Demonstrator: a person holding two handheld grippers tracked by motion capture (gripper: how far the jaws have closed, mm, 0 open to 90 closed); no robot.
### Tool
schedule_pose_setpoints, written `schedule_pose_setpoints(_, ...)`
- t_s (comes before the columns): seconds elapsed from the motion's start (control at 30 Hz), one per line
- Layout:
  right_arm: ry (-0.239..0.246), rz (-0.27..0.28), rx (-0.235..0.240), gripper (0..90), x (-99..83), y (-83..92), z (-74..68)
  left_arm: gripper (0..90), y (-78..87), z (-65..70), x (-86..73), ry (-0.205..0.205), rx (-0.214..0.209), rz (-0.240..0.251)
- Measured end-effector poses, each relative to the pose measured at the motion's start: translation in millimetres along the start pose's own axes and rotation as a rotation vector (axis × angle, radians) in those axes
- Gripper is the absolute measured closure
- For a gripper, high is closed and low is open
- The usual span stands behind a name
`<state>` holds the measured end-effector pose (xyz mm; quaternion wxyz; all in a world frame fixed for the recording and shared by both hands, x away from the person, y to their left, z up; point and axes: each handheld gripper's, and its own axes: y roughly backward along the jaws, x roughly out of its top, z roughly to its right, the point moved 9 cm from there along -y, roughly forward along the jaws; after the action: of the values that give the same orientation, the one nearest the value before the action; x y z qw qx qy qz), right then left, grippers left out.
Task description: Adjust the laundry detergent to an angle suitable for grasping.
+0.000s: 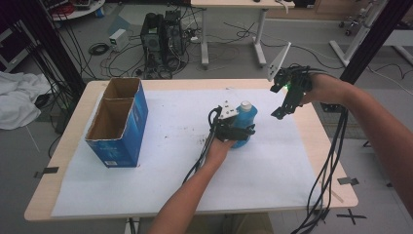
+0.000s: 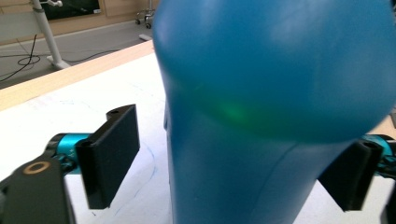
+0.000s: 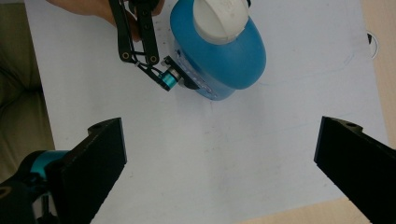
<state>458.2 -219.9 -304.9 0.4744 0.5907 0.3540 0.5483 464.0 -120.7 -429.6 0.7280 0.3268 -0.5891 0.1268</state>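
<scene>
Room: grey floor behind the table, with a computer tower [image 1: 163, 41], loose cables and a second desk seen in the high view.
Surface: wooden table [image 1: 63, 146] covered by a white sheet [image 1: 165, 165]; faint pen marks and dark specks are noted on the sheet.
Landmark: blue bottle [image 1: 243, 122] with a white cap [image 1: 246, 105], standing upright on the sheet near the table's middle.
Box: open blue cardboard box [image 1: 119, 122], two compartments, set well to the left of the bottle at the sheet's left edge.
Left gripper [image 1: 238, 131]: brought up against the bottle from the near side; the bottle's body is seen between its jaws in the left gripper view [image 2: 224, 163]. One pad [image 2: 112, 154] stands just clear of the bottle's side; the other pad [image 2: 355, 172] is near or at the opposite side, contact cannot be told. Jaws held fairly wide, not clamped.
Right gripper [image 1: 280, 113]: held in the air to the right of and beyond the bottle, pointing down at the sheet. Jaws spread wide in the right gripper view [image 3: 219, 168], with nothing between them.
Hands: left hand [image 1: 219, 146] is behind its gripper, just near of the bottle.
</scene>
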Motion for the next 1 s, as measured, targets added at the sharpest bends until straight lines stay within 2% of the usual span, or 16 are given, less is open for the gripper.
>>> schedule_pose_setpoints(0.2, 0.008, -0.001, -0.001, 1.3, -0.7, 1.3, 0.1, 22.8, -0.1, 1.8, 0.6, -0.005, -0.01, 0.005)
schedule_pose_setpoints(0.43, 0.008, 0.003, -0.001, 1.3, -0.3, 1.9, -0.8, 23.1, 0.3, 0.5, 0.2, 0.001, 0.004, 0.001)
schedule_pose_setpoints(0.47, 0.001, 0.004, -0.003, 1.3, -0.2, 1.9, -1.4, 24.9, 0.9, 0.5, 0.4, -0.003, -0.003, 0.002)
schedule_pose_setpoints(0.5, 0.013, 0.006, -0.002, 1.3, 0.2, 1.6, -0.6, 27.1, 0.9, 0.5, 0.8, -0.004, -0.002, 0.004)
schedule_pose_setpoints(0.57, 0.002, 0.002, -0.003, 1.3, 0.1, 1.6, -1.4, 27.1, 0.6, 0.9, 1.2, -0.006, -0.004, 0.009)
schedule_pose_setpoints(0.63, 0.016, 0.006, -0.002, 1.3, 0.5, 1.6, -0.6, 27.2, 0.2, 0.9, 0.3, -0.009, 0.0, 0.002)
schedule_pose_setpoints(0.93, 0.017, 0.015, -0.003, 1.3, 0.9, 1.9, -1.0, 32.7, -1.0, 2.2, 0.0, -0.014, 0.004, 0.004)
schedule_pose_setpoints(1.0, 0.0, 0.007, -0.005, 1.3, 0.0, 2.7, -1.9, 32.7, -1.1, 2.1, 0.1, -0.012, 0.006, 0.006)
